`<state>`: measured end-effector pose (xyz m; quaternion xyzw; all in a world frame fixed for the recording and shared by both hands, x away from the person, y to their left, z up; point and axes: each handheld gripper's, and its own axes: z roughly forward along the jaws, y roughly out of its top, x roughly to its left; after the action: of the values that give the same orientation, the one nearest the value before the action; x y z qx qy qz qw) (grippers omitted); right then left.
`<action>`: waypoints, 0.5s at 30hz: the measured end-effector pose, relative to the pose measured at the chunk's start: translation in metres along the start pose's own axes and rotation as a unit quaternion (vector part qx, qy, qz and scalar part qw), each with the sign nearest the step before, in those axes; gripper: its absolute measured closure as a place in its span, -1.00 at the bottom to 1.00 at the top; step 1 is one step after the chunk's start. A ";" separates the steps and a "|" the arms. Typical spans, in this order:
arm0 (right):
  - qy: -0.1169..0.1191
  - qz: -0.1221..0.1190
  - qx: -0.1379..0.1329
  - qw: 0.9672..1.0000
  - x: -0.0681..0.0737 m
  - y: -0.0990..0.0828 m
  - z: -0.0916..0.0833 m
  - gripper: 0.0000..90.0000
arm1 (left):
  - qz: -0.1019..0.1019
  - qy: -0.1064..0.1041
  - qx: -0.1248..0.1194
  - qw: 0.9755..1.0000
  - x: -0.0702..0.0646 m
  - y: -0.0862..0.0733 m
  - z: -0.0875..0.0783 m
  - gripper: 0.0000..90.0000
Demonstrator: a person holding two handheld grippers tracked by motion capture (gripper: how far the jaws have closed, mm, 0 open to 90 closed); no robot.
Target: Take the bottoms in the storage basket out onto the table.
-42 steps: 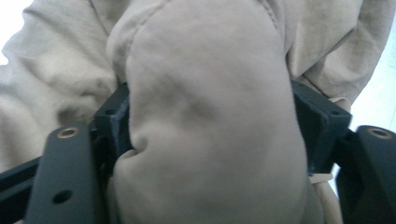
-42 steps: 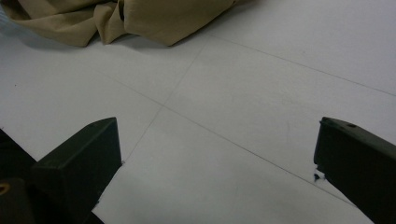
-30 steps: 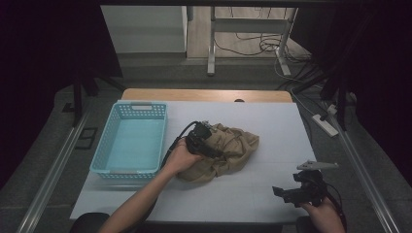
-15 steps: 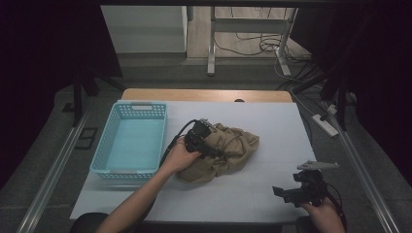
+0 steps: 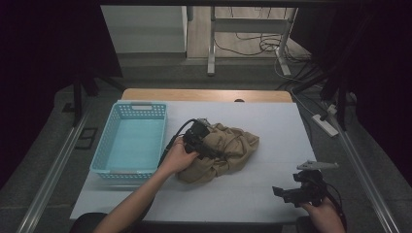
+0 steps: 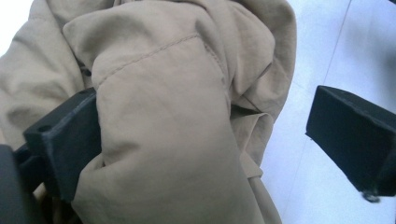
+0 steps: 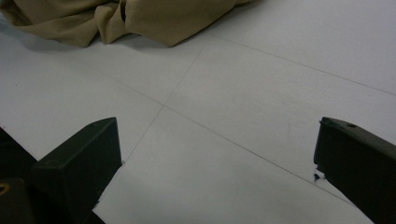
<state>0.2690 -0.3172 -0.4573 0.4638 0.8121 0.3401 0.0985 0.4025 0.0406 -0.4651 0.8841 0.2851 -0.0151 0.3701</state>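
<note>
My left gripper [image 5: 206, 141] sits on the crumpled tan garment [image 5: 228, 150] at mid-table, jaws apart around a fold (not yet clamped). My right gripper [image 5: 296, 191] stands well apart, jaws spread, empty.

left claw [image 5: 203, 140] reaches forward with jaws spread wide; right claw [image 5: 291, 193] hangs low, also agape.

White table [image 5: 272, 194]: basket [image 5: 130, 141], tan garment [image 5: 228, 150]

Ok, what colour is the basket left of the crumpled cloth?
Light blue, a perforated plastic basket; the high view shows it best.
</note>
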 end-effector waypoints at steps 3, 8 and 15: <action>0.000 0.000 0.000 1.000 0.000 0.000 0.000 -0.98 | 0.003 -0.002 -0.003 1.000 0.000 0.000 -0.001 -0.96; 0.000 -0.001 0.000 1.000 0.000 0.000 0.000 -0.98 | 0.000 -0.016 -0.010 1.000 0.002 -0.002 -0.004 -0.95; -0.001 -0.001 0.000 1.000 0.000 0.000 0.000 -0.98 | 0.006 -0.030 -0.019 0.999 0.004 -0.005 -0.005 -0.95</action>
<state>0.2688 -0.3170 -0.4573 0.4633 0.8123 0.3400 0.0997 0.4025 0.0485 -0.4651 0.8776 0.2691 -0.0340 0.3953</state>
